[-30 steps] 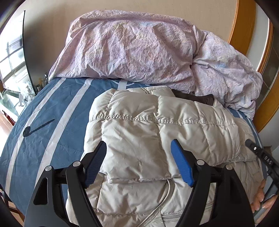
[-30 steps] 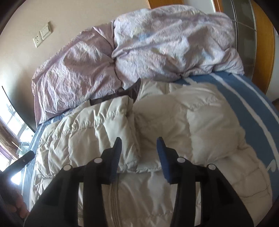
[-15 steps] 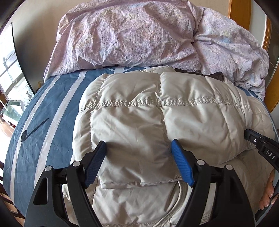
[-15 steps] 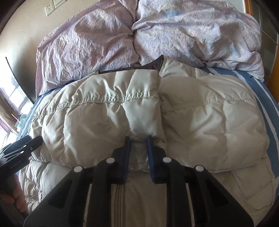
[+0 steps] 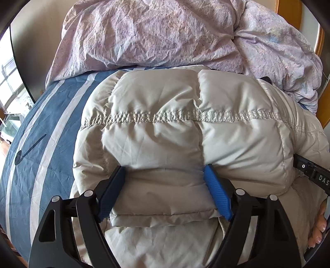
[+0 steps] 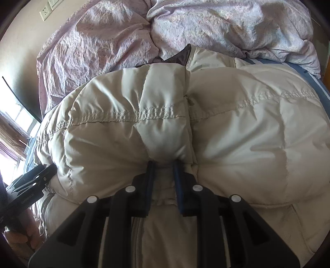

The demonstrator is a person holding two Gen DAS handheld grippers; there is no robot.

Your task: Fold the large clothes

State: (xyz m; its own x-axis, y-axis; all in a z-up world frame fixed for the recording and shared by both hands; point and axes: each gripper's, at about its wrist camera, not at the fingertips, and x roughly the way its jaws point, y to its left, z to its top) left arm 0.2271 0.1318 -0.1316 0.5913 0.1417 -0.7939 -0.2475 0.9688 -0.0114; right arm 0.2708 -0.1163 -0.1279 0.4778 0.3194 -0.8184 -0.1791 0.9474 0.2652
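A beige puffer jacket is seen folded on a bed with a blue sheet marked by pale stripes. A crumpled lilac duvet is heaped behind the jacket at 12 o'clock, against a beige wall where a socket is mounted at 11 o'clock. A window is seen at 9 o'clock, and wooden trim at 1 o'clock. The left gripper is held wide, its fingers set either side of the jacket's folded edge. The right gripper is held narrow, pinched on a fold of the jacket.
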